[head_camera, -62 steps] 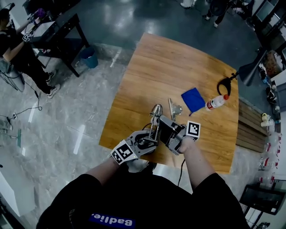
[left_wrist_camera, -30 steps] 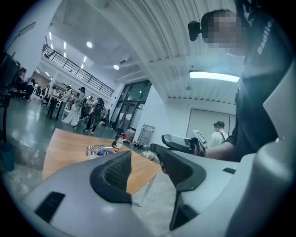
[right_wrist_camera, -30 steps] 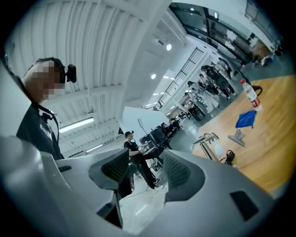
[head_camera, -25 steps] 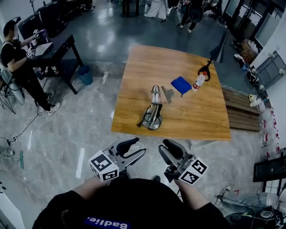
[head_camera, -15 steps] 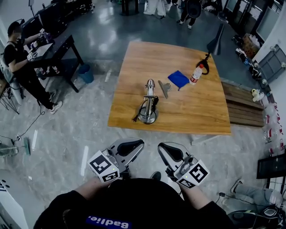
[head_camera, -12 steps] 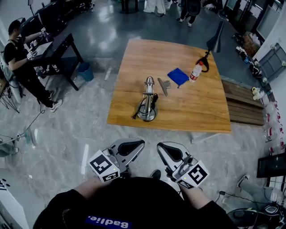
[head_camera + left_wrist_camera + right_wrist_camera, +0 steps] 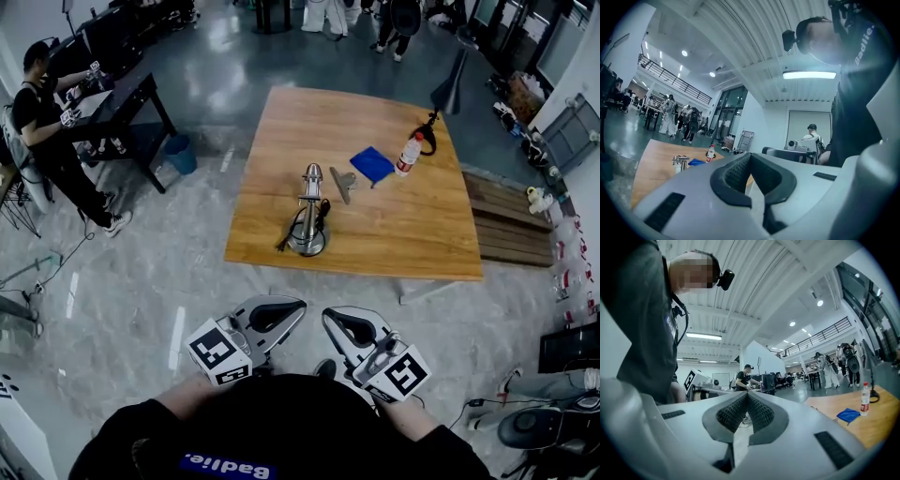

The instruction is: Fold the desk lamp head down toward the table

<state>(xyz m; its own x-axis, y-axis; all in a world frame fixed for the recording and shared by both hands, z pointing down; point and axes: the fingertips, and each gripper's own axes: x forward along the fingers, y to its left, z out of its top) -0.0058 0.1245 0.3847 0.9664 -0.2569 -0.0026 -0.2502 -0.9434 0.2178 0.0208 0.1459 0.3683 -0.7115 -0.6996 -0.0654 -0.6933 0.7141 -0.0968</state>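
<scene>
Left claw [image 7: 298,306] and right claw [image 7: 327,315] clenched empty; desk lamp [image 7: 309,211] well ahead, about equidistant, axis running away

A glossy grey stone floor [image 7: 122,281] (bright reflections show on it) runs under the square wooden worktop [image 7: 412,234]. A dark desk [image 7: 127,94] stands at far left, with a blue bin [image 7: 181,153] beside it. To the right lies slatted wood [image 7: 506,225], perhaps a pallet. Overhead, a ribbed white ceiling [image 7: 740,33] carries a strip light [image 7: 809,75].
</scene>
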